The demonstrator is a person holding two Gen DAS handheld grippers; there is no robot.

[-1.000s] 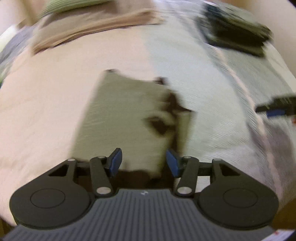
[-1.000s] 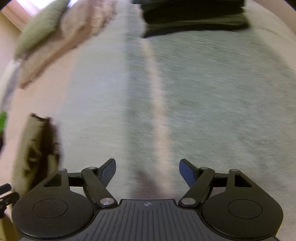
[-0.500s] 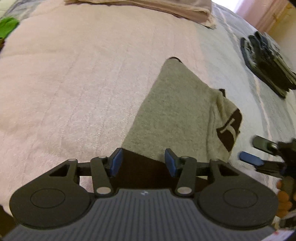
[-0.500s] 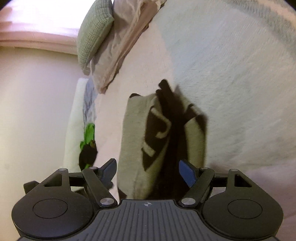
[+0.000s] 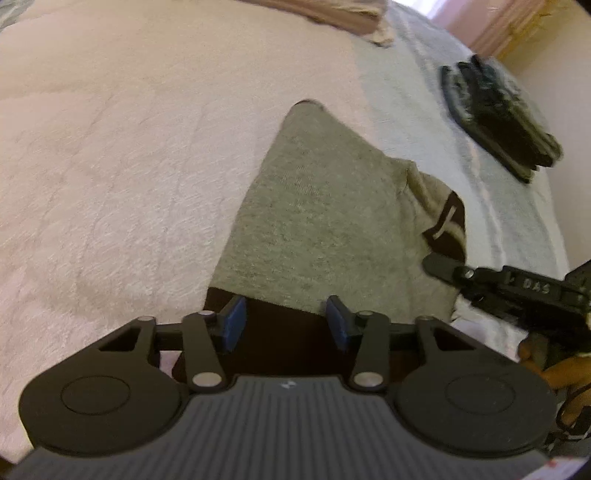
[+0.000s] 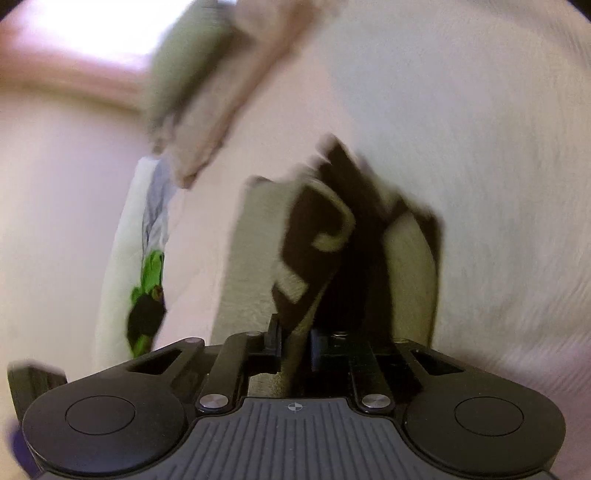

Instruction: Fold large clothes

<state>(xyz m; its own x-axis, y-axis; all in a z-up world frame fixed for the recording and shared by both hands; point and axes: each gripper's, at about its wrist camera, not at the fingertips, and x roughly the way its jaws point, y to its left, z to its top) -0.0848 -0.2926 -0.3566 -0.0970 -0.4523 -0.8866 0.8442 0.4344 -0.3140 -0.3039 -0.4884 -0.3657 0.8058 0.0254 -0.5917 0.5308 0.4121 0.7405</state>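
A grey-olive garment [image 5: 325,221] lies folded on the pale bed cover [image 5: 110,166], with a dark brown band along its near edge. My left gripper [image 5: 286,325] hovers open over that band, blue pads [image 5: 234,323] apart and holding nothing. In the right wrist view the same garment [image 6: 251,266] shows a dark brown panel with pale lettering. My right gripper [image 6: 295,343] is shut on its near edge, with cloth pinched between the fingers. From the left wrist view the right gripper [image 5: 498,284] sits at the garment's right side, a hand [image 5: 554,369] behind it.
A stack of dark folded clothes [image 5: 498,122] lies at the far right of the bed. Beige bedding [image 5: 351,14] sits at the head, with a green pillow [image 6: 184,55] beside it. A green and black item [image 6: 147,288] lies at the bed's left edge.
My right gripper swung over to the garment and closed on its near edge. The left gripper turned toward the garment, moved closer over its dark band and stayed open.
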